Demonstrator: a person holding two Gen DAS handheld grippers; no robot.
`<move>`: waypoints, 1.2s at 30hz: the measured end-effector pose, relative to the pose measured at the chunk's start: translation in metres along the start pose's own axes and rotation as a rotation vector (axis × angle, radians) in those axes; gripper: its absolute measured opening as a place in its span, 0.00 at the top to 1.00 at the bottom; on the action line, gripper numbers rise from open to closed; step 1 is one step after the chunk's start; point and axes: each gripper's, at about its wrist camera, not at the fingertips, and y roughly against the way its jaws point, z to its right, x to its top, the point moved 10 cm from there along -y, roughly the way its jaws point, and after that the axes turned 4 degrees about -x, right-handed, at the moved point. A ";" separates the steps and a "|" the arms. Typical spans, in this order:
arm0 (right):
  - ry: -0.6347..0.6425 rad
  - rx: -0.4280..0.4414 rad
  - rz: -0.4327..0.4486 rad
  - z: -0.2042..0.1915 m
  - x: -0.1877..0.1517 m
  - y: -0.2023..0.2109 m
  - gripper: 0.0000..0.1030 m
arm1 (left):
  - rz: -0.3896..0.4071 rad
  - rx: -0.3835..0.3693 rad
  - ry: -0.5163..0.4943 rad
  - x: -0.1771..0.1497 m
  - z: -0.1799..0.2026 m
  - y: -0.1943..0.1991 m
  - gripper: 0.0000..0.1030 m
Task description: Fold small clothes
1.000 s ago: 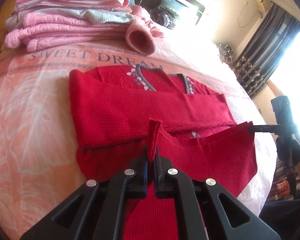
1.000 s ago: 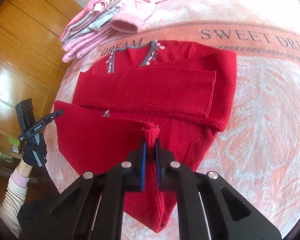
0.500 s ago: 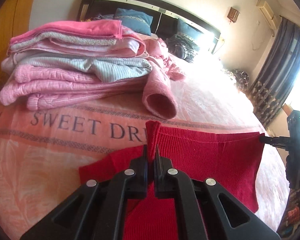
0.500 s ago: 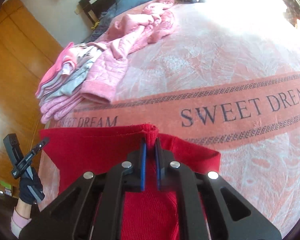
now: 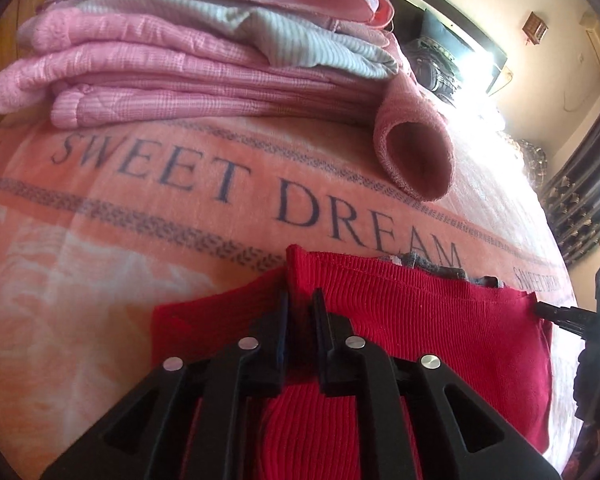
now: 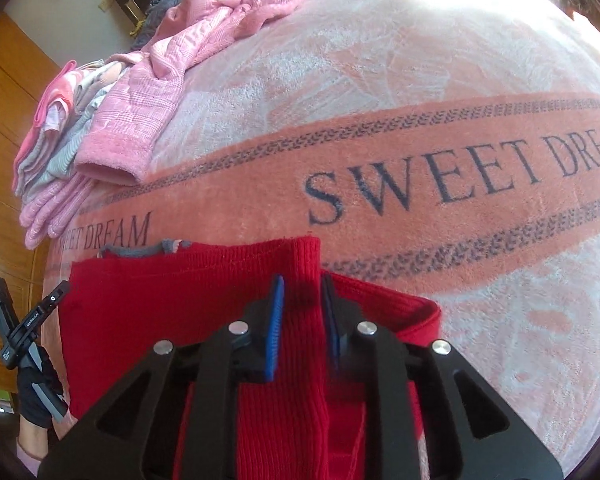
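Observation:
A red knit sweater (image 5: 420, 312) lies folded in half on the pink bedspread, its hem edge brought up over the grey collar (image 5: 432, 266). My left gripper (image 5: 300, 308) is low over the hem's left corner, jaws slightly parted, with the ribbed corner standing loose between them. In the right wrist view the sweater (image 6: 172, 292) fills the lower left. My right gripper (image 6: 302, 292) sits at the hem's right corner with jaws parted and fabric lying between them. Each gripper shows in the other's view: right (image 5: 560, 314), left (image 6: 40, 312), the latter held by a gloved hand.
A tall stack of folded pink and grey clothes (image 5: 180, 60) sits just beyond the sweater, with a pink sleeve cuff (image 5: 416, 156) hanging off it. A crumpled pink jacket (image 6: 228, 12) lies farther up the bed. The "SWEET DREAM" blanket (image 6: 460, 184) stretches to the right.
Both grippers carried the sweater's hem forward and down over its top, folding it in half. Both pairs of jaws, shut on the hem before, now stand parted.

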 end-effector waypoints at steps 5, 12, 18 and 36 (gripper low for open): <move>0.059 0.046 -0.030 -0.009 -0.032 0.065 0.68 | 0.004 0.010 -0.121 -0.014 0.023 0.070 0.88; 0.137 0.042 -0.208 -0.006 -0.156 0.081 0.59 | -0.087 -0.104 -0.089 -0.090 0.054 0.101 0.70; 0.136 0.072 -0.236 -0.002 -0.196 0.062 0.59 | -0.143 -0.132 -0.060 -0.130 0.069 0.076 0.53; 0.129 0.130 -0.288 0.010 -0.209 0.058 0.86 | -0.185 -0.108 -0.136 -0.160 0.068 0.055 0.45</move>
